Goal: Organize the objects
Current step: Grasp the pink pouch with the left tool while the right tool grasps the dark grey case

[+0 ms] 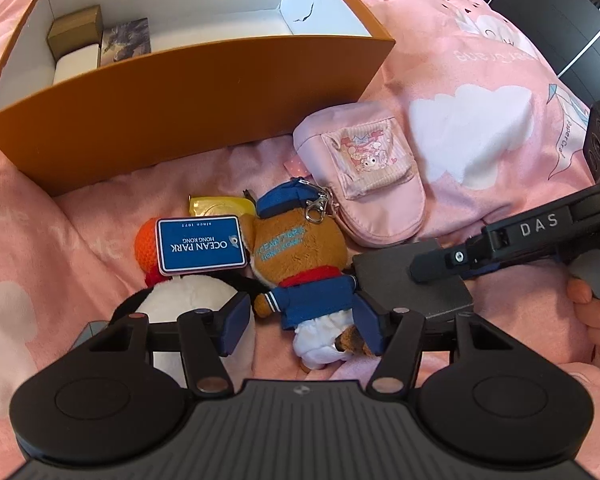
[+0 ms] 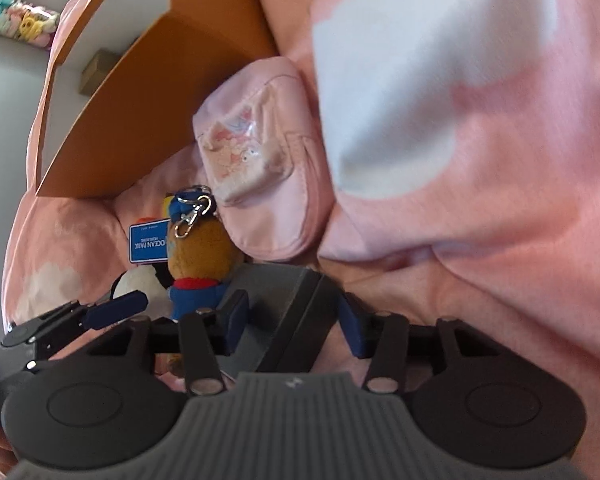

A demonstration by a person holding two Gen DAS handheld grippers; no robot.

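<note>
A brown bear plush in a blue sailor suit lies face down on the pink bedding. My left gripper stands open and straddles its lower body, with a gap beside the left pad. To its left lies a penguin plush with a blue Ocean Park tag. My right gripper is shut on a flat dark grey box, a pad against each side. From the left wrist, one of its fingers lies across that grey box. The bear sits just left of the box.
An open orange box stands behind the toys, with a brown box, a picture box and a white block at its left end. A pink pouch and a yellow packet lie nearby. A hand holds the right gripper.
</note>
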